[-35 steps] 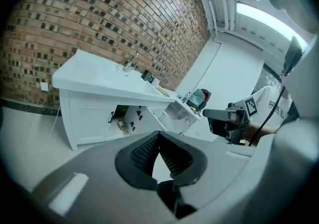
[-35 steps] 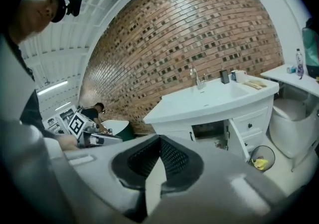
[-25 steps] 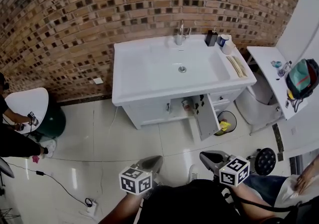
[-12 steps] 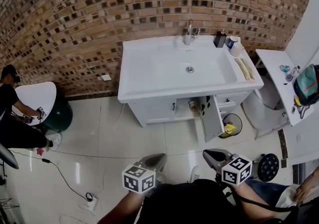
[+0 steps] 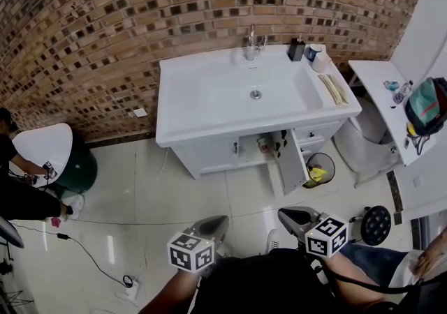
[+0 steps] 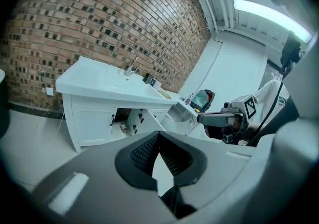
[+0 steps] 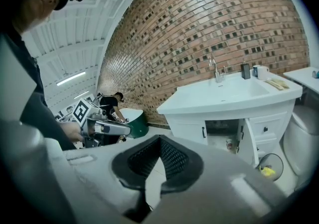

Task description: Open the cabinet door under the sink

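Sink (image 5: 174, 96) against brick wall (image 5: 140, 12); pale glossy floor (image 5: 140, 194).

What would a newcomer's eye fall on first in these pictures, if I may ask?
The white sink vanity stands out against the brown brick wall. Its cabinet door under the basin already hangs open, beside a small bin on the floor. Near the bottom of the head view, the left tool and right tool are both shut and empty, well short of the vanity.
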`<state>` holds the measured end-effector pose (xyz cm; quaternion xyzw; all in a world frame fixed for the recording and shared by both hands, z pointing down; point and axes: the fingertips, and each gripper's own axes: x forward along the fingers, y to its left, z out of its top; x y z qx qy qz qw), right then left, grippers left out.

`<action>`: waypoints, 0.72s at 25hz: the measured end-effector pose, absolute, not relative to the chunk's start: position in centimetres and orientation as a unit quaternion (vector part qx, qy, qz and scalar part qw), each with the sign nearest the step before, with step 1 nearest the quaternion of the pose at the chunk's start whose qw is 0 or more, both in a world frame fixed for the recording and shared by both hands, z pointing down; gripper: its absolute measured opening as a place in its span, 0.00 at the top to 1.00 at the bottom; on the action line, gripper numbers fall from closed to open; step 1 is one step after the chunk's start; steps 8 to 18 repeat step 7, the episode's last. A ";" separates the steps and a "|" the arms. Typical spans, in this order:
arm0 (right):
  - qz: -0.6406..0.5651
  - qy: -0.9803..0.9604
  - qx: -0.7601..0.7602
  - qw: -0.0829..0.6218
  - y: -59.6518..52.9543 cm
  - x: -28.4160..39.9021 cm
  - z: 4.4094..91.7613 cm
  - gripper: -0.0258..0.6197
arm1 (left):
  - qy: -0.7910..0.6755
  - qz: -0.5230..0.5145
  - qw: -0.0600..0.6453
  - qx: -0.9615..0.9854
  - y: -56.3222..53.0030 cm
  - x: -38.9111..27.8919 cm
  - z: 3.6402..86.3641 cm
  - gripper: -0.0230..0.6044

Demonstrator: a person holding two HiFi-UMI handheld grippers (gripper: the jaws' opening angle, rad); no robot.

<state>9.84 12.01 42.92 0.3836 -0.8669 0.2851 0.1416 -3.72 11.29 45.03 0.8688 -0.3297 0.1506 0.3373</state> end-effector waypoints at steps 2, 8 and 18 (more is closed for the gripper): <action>0.285 -0.866 0.385 0.141 12.0 9.9 42.9 0.96 | -0.329 0.152 0.336 0.869 11.2 -3.7 45.0 0.94; 0.283 -0.867 0.387 0.140 12.1 9.7 43.0 0.96 | -0.328 0.154 0.333 0.870 11.4 -4.0 45.1 0.94; 0.283 -0.867 0.387 0.140 12.1 9.7 43.0 0.96 | -0.328 0.154 0.333 0.870 11.4 -4.0 45.1 0.94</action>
